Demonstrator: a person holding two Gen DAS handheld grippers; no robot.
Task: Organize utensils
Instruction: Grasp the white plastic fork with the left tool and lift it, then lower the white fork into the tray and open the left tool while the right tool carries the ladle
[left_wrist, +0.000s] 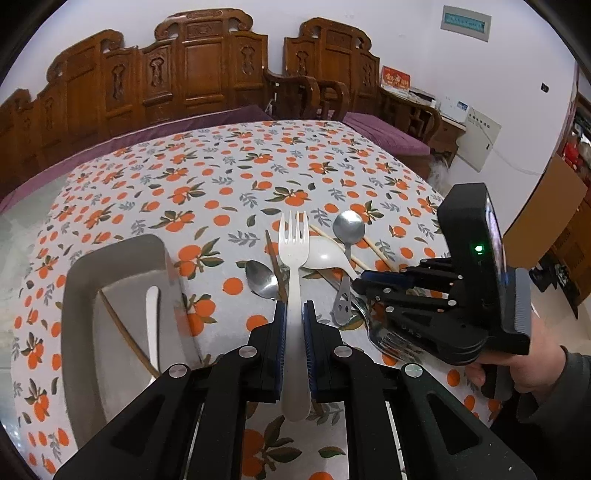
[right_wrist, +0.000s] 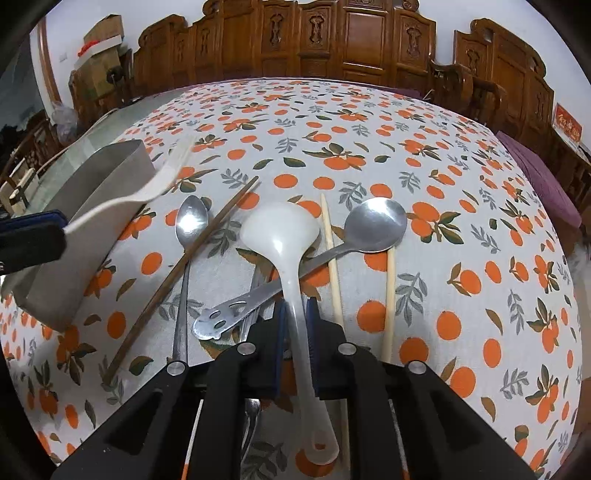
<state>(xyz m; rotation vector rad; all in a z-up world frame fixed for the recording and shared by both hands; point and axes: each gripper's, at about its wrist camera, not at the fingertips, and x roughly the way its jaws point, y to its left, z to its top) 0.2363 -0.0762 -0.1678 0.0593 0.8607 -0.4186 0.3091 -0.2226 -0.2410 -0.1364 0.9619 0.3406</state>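
My left gripper (left_wrist: 294, 308) is shut on a white plastic fork (left_wrist: 294, 243), held above the table with the tines pointing away. It also shows in the right wrist view (right_wrist: 162, 182), beside the grey tray. My right gripper (right_wrist: 295, 306) is shut on the handle of a white plastic ladle spoon (right_wrist: 279, 230) that lies on the utensil pile. It shows in the left wrist view (left_wrist: 364, 280) too. The grey tray (left_wrist: 81, 280) at left holds a brown chopstick (left_wrist: 125, 332) and a white utensil (left_wrist: 151, 325).
On the orange-print tablecloth lie a round metal spoon (right_wrist: 376, 223), a slim metal spoon (right_wrist: 190, 219), a brown chopstick (right_wrist: 184, 262), two pale chopsticks (right_wrist: 330, 258) and a metal fork (left_wrist: 388, 338). Carved wooden chairs (left_wrist: 207, 62) stand behind the table.
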